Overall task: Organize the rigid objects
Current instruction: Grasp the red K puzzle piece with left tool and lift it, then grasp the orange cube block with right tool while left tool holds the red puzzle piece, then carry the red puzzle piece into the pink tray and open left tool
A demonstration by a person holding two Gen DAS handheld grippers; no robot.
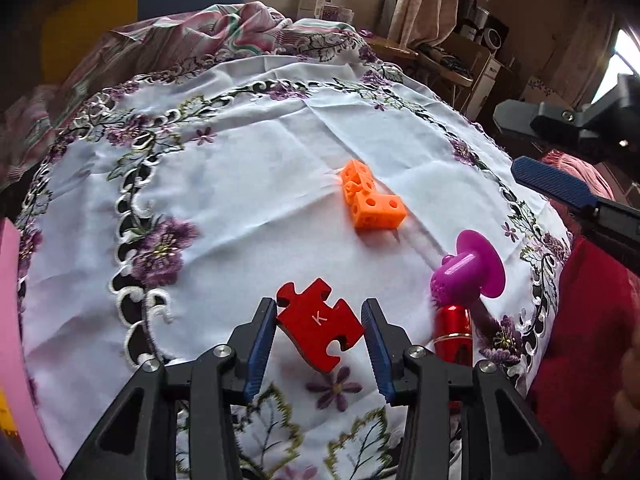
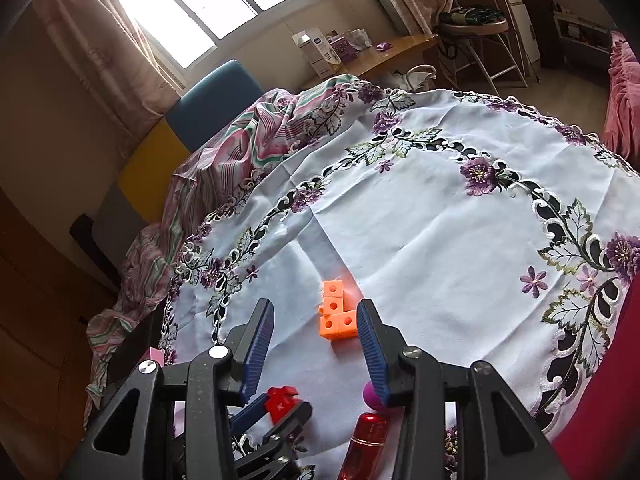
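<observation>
- The red puzzle piece point(image 1: 320, 322), marked with a K, sits tilted between the fingers of the left gripper point(image 1: 319, 314), one corner raised off the cloth; both blue pads look pressed against its edges, so I judge it gripped and just coming off the surface.
- The orange block point(image 1: 370, 199), an L-shaped cluster of cubes with holes, lies on the cloth a little beyond the puzzle piece, touching nothing.
- A red bottle point(image 1: 450, 328) with a magenta flanged cap point(image 1: 472, 264) lies on its side just right of the left gripper, its cap pointing toward the orange block.
- The right gripper point(image 2: 316, 316) hangs over the same patch, fingers set at a narrow gap with nothing between them; the orange block only shows through the gap, lying farther off.
- All three things rest on the white embroidered tablecloth point(image 1: 240, 184) covering the counter; a striped cloth point(image 2: 256, 128) is bunched at its far edge.
- Progress: early, by my reading. One piece is in hand, the block and bottle remain loose, and no tray or bin shows.
- The left wrist view shows the grip and the K clearly; the right wrist view shows the puzzle piece point(image 2: 280, 400) small and low, yet adds the window point(image 2: 200, 4) and a wooden desk point(image 2: 396, 50).
</observation>
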